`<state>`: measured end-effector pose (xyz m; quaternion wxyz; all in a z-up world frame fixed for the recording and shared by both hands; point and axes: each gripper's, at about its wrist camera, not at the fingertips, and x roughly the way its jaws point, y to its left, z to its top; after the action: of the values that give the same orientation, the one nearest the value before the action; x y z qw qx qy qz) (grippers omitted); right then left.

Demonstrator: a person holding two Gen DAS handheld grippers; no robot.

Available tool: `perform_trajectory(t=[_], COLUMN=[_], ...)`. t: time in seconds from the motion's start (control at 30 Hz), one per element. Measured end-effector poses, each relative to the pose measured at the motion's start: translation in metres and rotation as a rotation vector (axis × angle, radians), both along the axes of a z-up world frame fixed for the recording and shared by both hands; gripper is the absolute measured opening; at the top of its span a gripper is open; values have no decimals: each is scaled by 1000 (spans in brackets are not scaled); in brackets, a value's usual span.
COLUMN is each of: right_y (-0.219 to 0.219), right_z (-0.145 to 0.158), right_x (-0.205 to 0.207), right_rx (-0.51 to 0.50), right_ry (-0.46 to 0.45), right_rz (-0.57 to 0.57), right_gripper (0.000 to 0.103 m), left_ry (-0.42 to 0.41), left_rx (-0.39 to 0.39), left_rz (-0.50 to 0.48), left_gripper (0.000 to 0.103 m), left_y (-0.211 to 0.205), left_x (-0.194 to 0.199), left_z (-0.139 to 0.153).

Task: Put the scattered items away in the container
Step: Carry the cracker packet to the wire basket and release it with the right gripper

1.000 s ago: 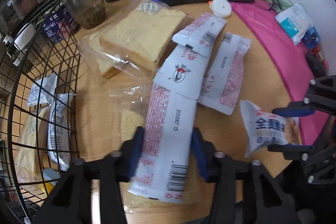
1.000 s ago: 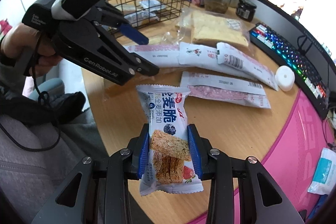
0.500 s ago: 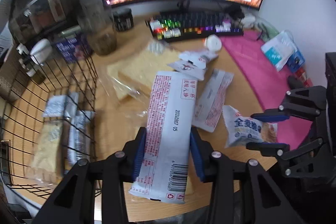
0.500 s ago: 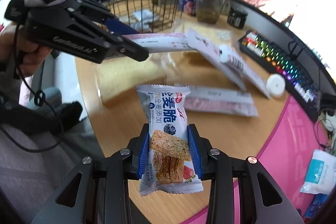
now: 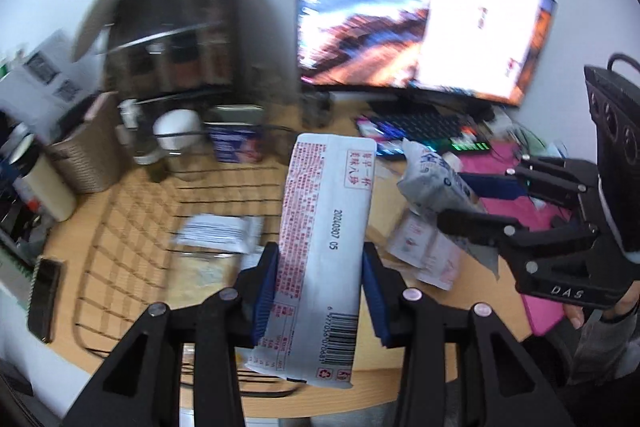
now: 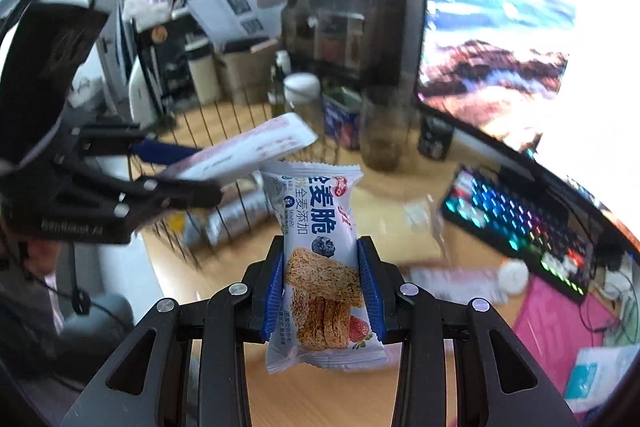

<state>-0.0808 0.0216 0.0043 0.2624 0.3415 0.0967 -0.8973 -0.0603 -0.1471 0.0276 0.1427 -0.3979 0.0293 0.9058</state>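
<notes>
My left gripper (image 5: 320,287) is shut on a long white sachet with red print (image 5: 324,227) and holds it in the air over the black wire basket (image 5: 120,247). It also shows in the right wrist view (image 6: 248,151). My right gripper (image 6: 324,287) is shut on a whole-wheat crisp snack packet (image 6: 320,251), held above the desk, right of the basket (image 6: 224,131). That packet also shows in the left wrist view (image 5: 436,183). Several packets (image 5: 216,231) lie in the basket.
Other sachets (image 5: 424,251) lie on the wooden desk. A lit keyboard (image 6: 528,223), a monitor (image 6: 520,47), a pink mat (image 6: 560,319), a glass (image 6: 380,135) and jars stand behind. A woven bin (image 5: 92,155) stands left of the basket.
Both grippers have risen and swung left toward the basket with their packets. The left sachet has come up off the desk and now hangs over the basket.
</notes>
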Motion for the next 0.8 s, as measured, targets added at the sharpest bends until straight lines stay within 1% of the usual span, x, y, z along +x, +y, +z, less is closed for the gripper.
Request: perform_trajectory(t=[0.1, 0.2, 0.3, 0.4, 0.5, 0.6, 0.7, 0.73, 0.8], right_y=[-38, -78, -116, -141, -154, -159, -160, -158, -155], right_z=[7, 6, -7, -21, -32, -39, -40, -38, -36], right_x=[-12, -21, -31, -37, -41, -44, -44, -43, -43], right_rx=[-13, -10, 12, 27, 45, 48, 50, 49, 45], right_ry=[5, -2, -33, -65, -85, -101, -95, -91, -86], right_rz=[53, 108, 147, 168, 170, 179, 181, 180, 178], right_gripper=[37, 37, 37, 37, 37, 40, 43, 43, 45], left_ry=[15, -9, -42, -69, -77, -85, -69, -62, -45], left_rx=[3, 7, 15, 23, 23, 25, 8, 7, 8], left_rz=[81, 148, 178, 187, 191, 195, 205, 211, 217], left_gripper=[45, 45, 45, 45, 46, 47, 55, 59, 63], left_y=[-39, -75, -97, -109, -115, -119, -119, -119, -119], left_x=[-2, -7, -12, -16, -16, -17, -13, -12, -9], left_z=[5, -4, -18, -32, -38, -42, -39, -36, -31])
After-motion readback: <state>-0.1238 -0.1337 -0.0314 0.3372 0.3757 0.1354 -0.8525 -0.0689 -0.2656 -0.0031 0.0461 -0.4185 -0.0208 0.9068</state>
